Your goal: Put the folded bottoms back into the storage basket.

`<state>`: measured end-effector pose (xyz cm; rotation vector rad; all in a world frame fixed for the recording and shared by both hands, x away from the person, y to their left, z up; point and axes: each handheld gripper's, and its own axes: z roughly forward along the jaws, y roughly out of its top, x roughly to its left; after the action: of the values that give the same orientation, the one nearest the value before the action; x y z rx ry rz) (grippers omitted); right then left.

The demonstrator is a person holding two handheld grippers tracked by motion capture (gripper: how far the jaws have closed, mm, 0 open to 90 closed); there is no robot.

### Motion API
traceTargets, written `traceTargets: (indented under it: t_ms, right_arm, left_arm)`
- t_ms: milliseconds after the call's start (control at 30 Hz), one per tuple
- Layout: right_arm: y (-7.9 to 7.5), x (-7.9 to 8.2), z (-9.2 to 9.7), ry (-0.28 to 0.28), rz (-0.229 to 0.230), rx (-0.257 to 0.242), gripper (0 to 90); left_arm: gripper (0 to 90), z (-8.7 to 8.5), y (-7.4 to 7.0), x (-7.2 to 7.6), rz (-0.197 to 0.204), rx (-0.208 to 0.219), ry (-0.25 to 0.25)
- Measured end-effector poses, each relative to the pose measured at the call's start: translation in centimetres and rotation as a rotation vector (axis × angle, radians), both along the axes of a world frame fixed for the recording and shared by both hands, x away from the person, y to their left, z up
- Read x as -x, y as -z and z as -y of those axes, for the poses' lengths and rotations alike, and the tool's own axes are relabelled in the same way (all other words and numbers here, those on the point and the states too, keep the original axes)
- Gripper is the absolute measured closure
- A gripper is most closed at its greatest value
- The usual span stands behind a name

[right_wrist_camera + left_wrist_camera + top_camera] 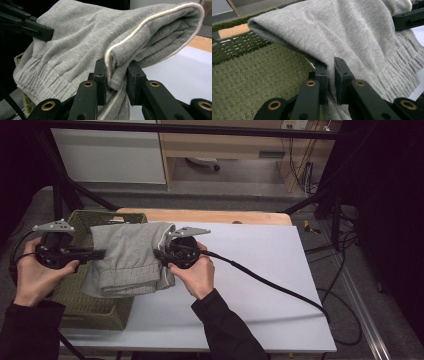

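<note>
Left gripper (97,253) clamps the folded grey sweatpants (131,257) at their left edge; right gripper (159,254) clamps the right edge; garment hangs over the green woven basket (95,312) at the table's (260,285) left edge.

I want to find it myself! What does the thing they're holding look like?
Look at the white table, then its left end, where a green woven basket sits. Above it hangs a folded grey sweatshirt, pinched from both sides; it is the only soft, grey thing, with ribbed cuffs.
</note>
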<state>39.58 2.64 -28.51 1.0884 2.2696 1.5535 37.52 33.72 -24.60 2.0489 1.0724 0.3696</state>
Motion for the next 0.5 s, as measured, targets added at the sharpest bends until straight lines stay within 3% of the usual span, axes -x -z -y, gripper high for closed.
traceTargets:
  t_ms: [500]
  right_arm:
    - [-0.5,-0.1,-2.3,-0.009,0.014,-0.012,73.3]
  left_arm:
    - [82.5,-1.9,-0.6,0.0,0.017,-0.014,-0.038]
